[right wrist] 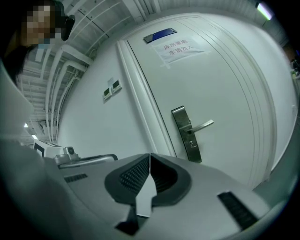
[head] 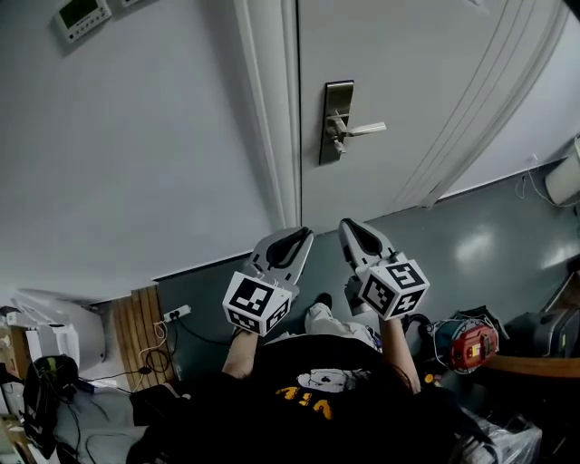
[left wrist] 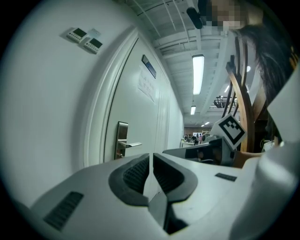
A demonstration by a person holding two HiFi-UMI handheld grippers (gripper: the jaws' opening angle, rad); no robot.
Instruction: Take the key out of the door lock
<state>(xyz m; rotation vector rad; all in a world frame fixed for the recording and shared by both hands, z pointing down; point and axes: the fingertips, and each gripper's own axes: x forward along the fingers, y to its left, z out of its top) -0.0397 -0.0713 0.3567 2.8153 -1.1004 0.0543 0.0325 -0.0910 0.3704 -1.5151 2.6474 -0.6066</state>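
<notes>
A white door carries a steel lock plate [head: 336, 122] with a lever handle [head: 364, 130]. A small stub under the lever [head: 337, 145] marks the keyhole; the key itself is too small to make out. The plate also shows in the left gripper view [left wrist: 121, 139] and the right gripper view [right wrist: 186, 133]. Both grippers hang side by side well short of the door, pointing at it. My left gripper [head: 303, 234] has its jaws together with nothing between them [left wrist: 151, 155]. My right gripper [head: 350, 225] is likewise shut and empty [right wrist: 149, 156].
The door frame [head: 272, 109] and a white wall with control panels [head: 82, 14] lie left of the door. On the grey floor are a power strip with cables [head: 177, 314], a red device [head: 471, 343] and white appliances [head: 45, 335].
</notes>
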